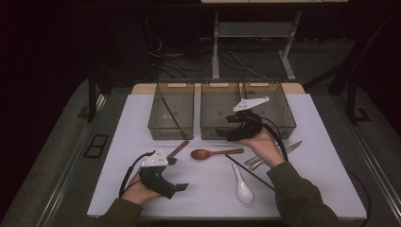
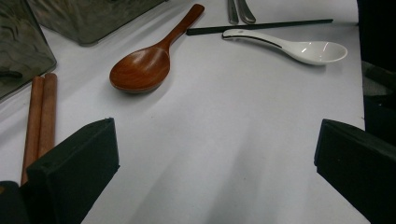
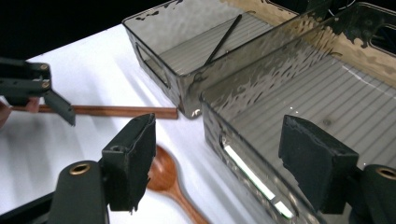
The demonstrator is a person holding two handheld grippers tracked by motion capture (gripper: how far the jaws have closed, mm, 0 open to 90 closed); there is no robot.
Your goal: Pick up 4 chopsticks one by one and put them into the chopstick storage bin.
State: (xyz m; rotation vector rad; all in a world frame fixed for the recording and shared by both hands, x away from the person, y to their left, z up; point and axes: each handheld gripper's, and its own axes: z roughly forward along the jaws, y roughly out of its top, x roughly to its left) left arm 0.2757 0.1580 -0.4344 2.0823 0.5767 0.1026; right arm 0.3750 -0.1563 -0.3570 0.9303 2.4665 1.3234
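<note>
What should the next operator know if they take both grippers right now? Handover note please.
Left gripper: open, empty, low over the mat near the wooden chopsticks.
Right gripper: open, empty, at the front wall of the middle bin.
Done: one black chopstick lies in the left bin; the middle bin looks empty.
Left on the mat: wooden chopsticks, wooden spoon, white spoon, second black chopstick, metal cutlery by the right hand.
Right bin: contents hard to tell.
</note>
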